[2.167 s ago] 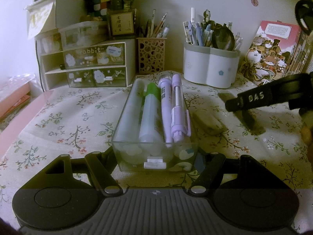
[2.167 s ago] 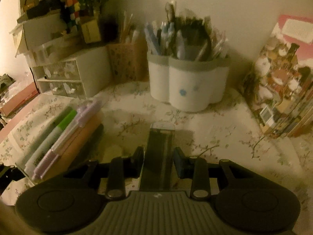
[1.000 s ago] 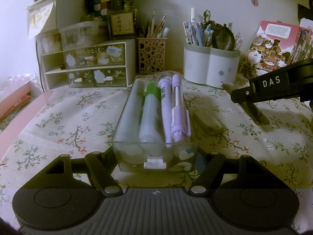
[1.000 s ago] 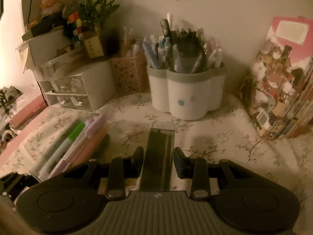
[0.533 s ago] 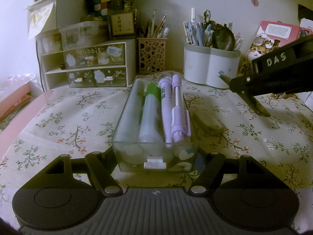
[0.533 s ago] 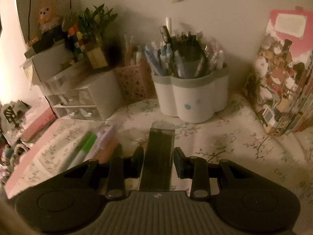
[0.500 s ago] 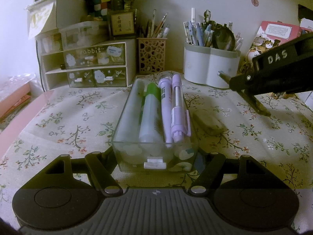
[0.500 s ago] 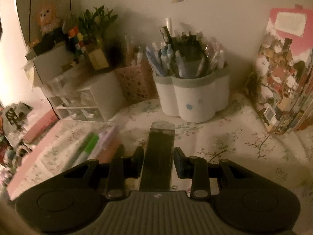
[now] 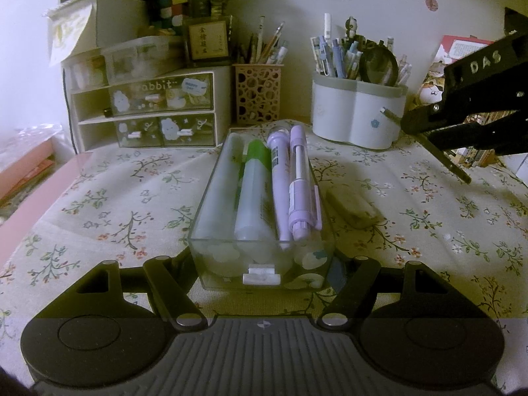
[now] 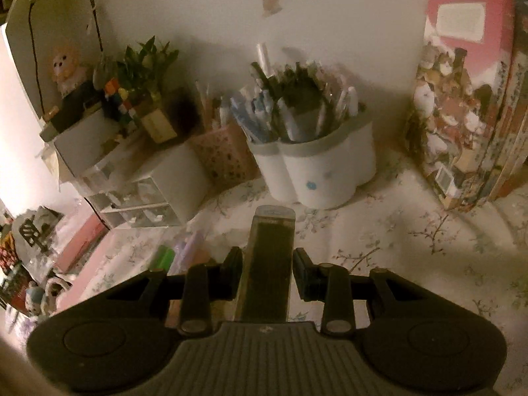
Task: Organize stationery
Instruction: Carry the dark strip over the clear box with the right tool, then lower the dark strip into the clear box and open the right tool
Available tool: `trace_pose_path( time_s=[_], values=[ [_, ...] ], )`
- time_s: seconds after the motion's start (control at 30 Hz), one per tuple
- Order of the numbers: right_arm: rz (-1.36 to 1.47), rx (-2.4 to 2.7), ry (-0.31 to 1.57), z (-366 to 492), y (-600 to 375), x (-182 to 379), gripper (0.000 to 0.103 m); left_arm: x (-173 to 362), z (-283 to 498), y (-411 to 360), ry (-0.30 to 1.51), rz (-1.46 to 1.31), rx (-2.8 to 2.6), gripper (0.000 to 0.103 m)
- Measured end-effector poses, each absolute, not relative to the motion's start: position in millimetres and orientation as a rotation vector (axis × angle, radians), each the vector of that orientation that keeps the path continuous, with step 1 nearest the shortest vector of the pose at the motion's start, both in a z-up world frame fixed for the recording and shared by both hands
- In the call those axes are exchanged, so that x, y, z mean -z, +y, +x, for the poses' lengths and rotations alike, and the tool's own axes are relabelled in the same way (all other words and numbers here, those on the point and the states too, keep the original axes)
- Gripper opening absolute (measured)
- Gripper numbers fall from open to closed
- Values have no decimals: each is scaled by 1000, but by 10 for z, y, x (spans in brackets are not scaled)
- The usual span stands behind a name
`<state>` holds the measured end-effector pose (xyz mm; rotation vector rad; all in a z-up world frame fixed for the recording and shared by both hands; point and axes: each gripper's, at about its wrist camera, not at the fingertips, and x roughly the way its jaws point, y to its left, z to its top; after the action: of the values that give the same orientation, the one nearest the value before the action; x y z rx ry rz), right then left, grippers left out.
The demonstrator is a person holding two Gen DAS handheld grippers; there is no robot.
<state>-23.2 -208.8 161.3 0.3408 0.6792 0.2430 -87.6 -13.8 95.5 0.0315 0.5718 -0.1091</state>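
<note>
My left gripper (image 9: 264, 267) is shut on the near end of a clear plastic tray (image 9: 204, 204) that rests on the floral cloth and holds a green marker (image 9: 252, 184) and two purple pens (image 9: 298, 178). My right gripper (image 10: 267, 267) is shut on a flat dark lead-refill case (image 10: 272, 254) and holds it in the air, in front of the white flower-shaped pen holder (image 10: 316, 168). In the left wrist view the right gripper (image 9: 425, 122) hovers at the right of the pen holder (image 9: 356, 115). An eraser (image 9: 351, 206) lies right of the tray.
A pink perforated pencil cup (image 9: 257, 94) and a white drawer unit (image 9: 148, 112) stand at the back left. Books (image 10: 462, 99) lean against the wall at the right. A pink box (image 9: 23, 165) lies off the cloth at the left.
My right gripper has risen and moved back toward the white pen holder with the lead case in it, tilting to look down. My left gripper and the tray have not moved.
</note>
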Motion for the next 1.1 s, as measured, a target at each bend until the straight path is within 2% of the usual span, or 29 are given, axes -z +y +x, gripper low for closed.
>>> trace_pose_path(
  time_s=[1.1],
  values=[
    [479,-372,726,-154,-1870,-1753,40,-968,-874,-104,572,30,99,72]
  ],
)
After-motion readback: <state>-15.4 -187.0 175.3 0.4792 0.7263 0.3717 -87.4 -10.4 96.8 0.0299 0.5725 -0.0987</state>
